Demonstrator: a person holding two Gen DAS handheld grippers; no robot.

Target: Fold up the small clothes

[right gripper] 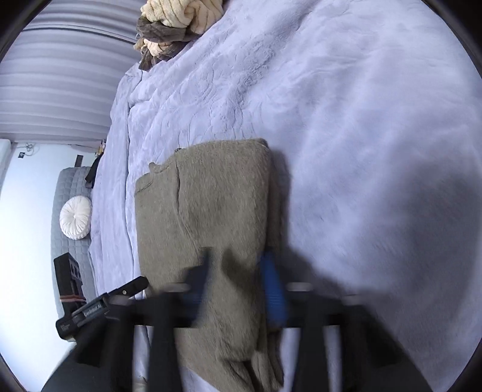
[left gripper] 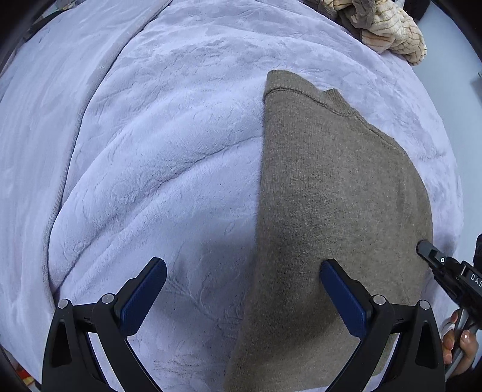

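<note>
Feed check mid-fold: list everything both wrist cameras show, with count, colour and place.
sweater: one, taupe knit, folded lengthwise on the blanket, under both grippers
blanket: one, pale lilac plush, covers the bed
clothes pile: one heap, cream and brown, far edge of the bed
cushion: one, white, round, on the grey quilted seat beside the bed
seat: one, grey quilted, beside the bed
left gripper: one, black with blue pads, open, one finger over the sweater's edge, the other over the blanket
right gripper: one, black with blue pads, blurred, sweater between the fingers; whether the pads pinch it is unclear
hand: one, on the right gripper's handle
</note>
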